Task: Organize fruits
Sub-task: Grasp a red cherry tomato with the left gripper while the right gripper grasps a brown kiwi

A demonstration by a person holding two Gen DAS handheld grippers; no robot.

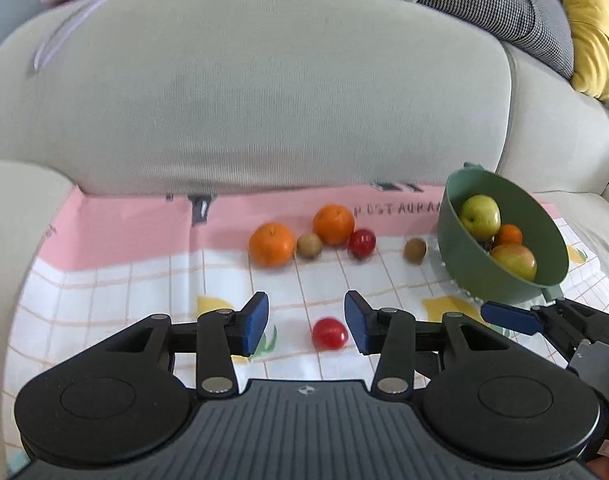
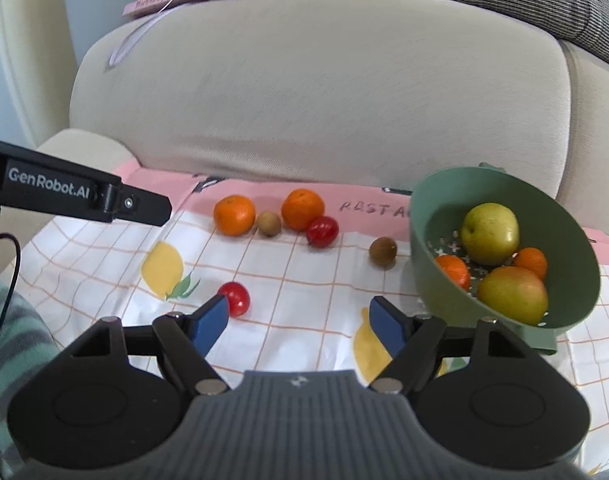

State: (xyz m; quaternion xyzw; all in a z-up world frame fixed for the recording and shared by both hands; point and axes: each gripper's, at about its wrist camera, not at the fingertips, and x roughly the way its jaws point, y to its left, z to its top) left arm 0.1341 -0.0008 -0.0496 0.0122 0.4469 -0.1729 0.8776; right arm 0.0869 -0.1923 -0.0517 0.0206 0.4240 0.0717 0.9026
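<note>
Our left gripper (image 1: 306, 322) stood with its jaws spread wide and held nothing; the near red tomato (image 1: 330, 333) lay on the cloth in the gap between the blue pads, touching neither as far as we could tell. Our right gripper (image 2: 298, 320) was likewise wide open and empty, hovering over bare checked cloth (image 2: 284, 296) with that same tomato (image 2: 234, 299) just beside its left pad.

We judged the job partly done. The green bowl (image 2: 424, 216), a colander tilted toward us at the right of the cloth, already held a green apple (image 2: 490, 234), a reddish-yellow apple (image 2: 513, 294) and two small oranges (image 2: 453, 271) (the left view hid one of these). Still loose were six pieces: the near tomato, and farther back a cluster of two oranges (image 1: 271, 244), a kiwi (image 1: 309, 245) between them and a second red tomato (image 1: 361, 243) touching the right-hand orange, with another kiwi (image 1: 415, 250) lying alone just beside the bowl.

The near tomato looked small, round, glossy and smooth-skinned, so we reckoned it would roll easily.
</note>
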